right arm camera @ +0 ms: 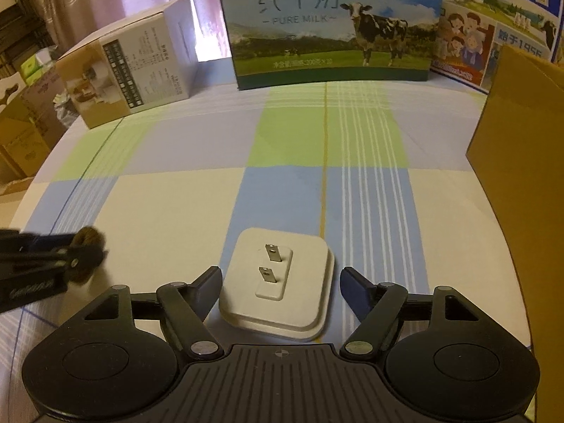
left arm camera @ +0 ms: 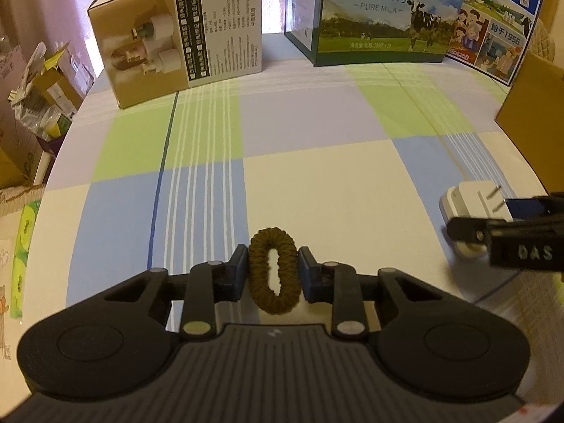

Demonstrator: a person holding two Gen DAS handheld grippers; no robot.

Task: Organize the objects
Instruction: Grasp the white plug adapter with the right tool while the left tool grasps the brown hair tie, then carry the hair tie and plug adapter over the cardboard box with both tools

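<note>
Left gripper [left arm camera: 274, 270] pinching brown hair tie [left arm camera: 274, 270] between closed fingers, left of white charger [right arm camera: 278, 283] on checked desk [right arm camera: 169, 194]. Right gripper [right arm camera: 280, 282] spread open around charger, fingers not touching it.

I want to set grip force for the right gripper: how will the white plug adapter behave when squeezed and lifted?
The white plug adapter looks like hard moulded plastic, so probably stiff, not squashy. Its smooth rounded edges may slip against the fingers. It lies flat with its prongs pointing up, so it seems unlikely to roll or tip.
</note>
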